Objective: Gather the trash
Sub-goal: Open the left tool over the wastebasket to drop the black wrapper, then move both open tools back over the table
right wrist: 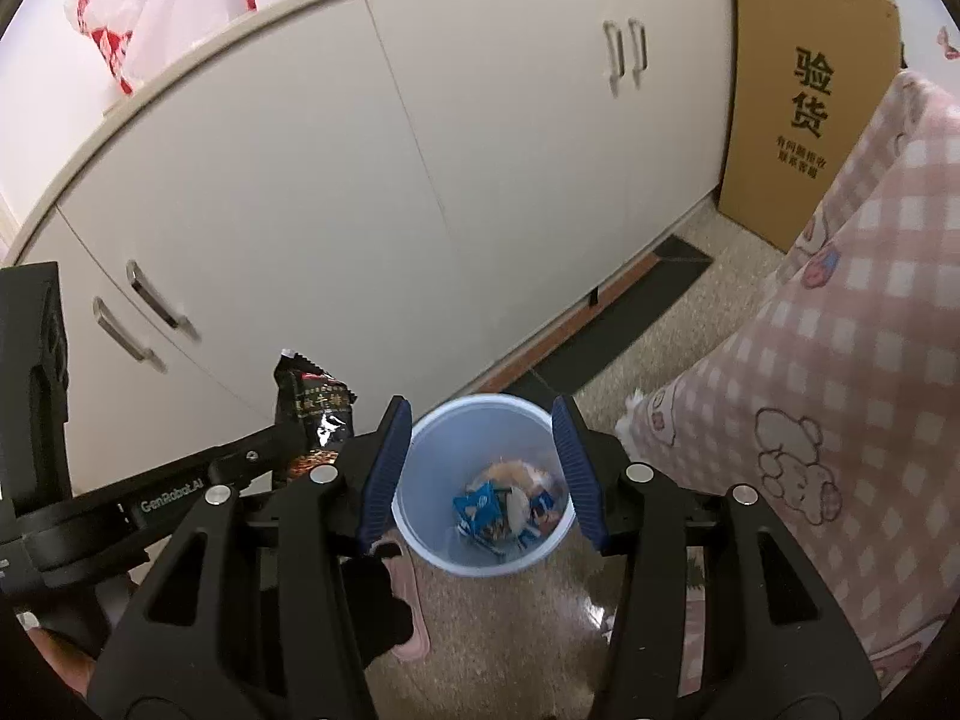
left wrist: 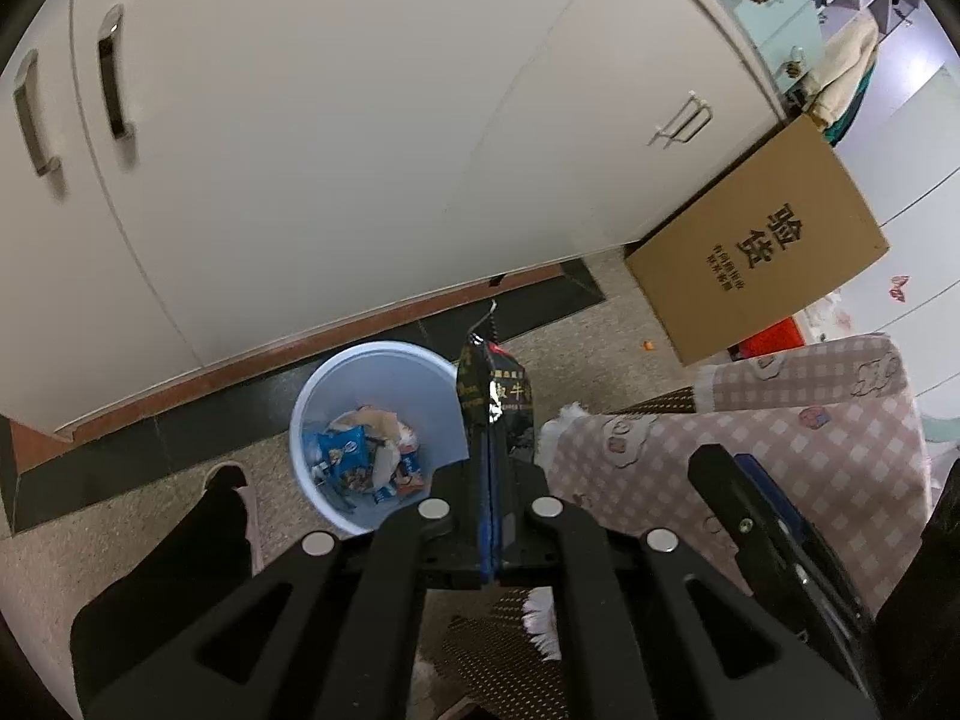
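Note:
A black snack wrapper point(left wrist: 495, 399) stands up between the pads of my left gripper point(left wrist: 487, 450), which is shut on it. It hangs just right of the light blue trash bin point(left wrist: 360, 384) on the floor. The bin holds several wrappers, blue ones among them point(left wrist: 345, 450). In the right wrist view my right gripper point(right wrist: 480, 468) hangs straight over the bin point(right wrist: 432, 450), open, with nothing between its blue pads point(right wrist: 384, 474). The left gripper point(right wrist: 288, 450) with the black wrapper point(right wrist: 315, 408) sits to its left, beside the bin's rim.
White cabinet doors point(right wrist: 480, 168) rise right behind the bin. A brown cardboard box point(left wrist: 762, 240) leans at the cabinet's end. Pink checked bedding point(right wrist: 840, 360) crowds the right side. A person's dark trouser leg and pink slipper point(left wrist: 237, 480) stand left of the bin.

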`<state>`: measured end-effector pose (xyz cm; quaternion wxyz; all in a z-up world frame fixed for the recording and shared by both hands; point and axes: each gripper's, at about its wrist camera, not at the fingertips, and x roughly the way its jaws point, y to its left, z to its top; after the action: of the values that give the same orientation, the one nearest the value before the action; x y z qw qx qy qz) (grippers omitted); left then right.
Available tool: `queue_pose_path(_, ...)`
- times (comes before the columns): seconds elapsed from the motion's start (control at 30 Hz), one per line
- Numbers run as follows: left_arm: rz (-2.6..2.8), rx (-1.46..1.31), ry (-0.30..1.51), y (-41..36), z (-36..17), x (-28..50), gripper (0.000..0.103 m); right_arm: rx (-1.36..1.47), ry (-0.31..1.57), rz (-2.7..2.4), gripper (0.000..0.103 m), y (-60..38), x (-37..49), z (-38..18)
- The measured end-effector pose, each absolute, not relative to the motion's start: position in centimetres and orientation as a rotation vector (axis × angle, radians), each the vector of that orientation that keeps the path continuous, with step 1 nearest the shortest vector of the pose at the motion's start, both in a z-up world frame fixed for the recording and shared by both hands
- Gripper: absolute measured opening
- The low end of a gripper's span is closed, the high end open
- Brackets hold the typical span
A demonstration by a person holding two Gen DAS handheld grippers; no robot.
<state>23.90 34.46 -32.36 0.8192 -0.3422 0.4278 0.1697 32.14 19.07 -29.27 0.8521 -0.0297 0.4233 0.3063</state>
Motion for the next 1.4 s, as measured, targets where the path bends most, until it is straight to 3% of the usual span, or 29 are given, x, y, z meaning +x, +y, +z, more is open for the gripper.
queue_pose_path(0.07, 0.367, -0.742, 0.891, 34.5, -32.0, 24.0, 0.010, -0.048, 0.873, 0.639, 0.049, 18.7, 32.1, -28.8)
queue_pose_path(0.13, 0.376, -0.729, 0.870, 34.3, -31.4, 24.1, 0.059, -0.043, 0.862, 0.633, 0.049, 18.4, 32.2, -28.4)
queue_pose_path(0.17, 0.388, -0.715, 0.857, 34.2, -31.0, 24.0, 0.062, -0.040, 0.863, 0.635, 0.049, 18.2, 32.3, -28.3)
queue_pose_path(0.5, 0.378, -0.686, 0.826, 33.2, -28.3, 22.9, 0.062, -0.023, 0.831, 0.645, 0.049, 16.8, 31.2, -26.0)
queue_pose_path(0.87, 0.328, -0.626, 0.707, 29.3, -21.0, 20.3, 0.062, 0.018, 0.711, 0.653, 0.050, 13.3, 28.6, -19.6)
queue_pose_path(1.4, 0.100, -0.338, 0.658, 12.0, -12.9, 24.8, 0.069, 0.124, 0.583, 0.435, 0.053, -3.9, 28.1, -12.3)
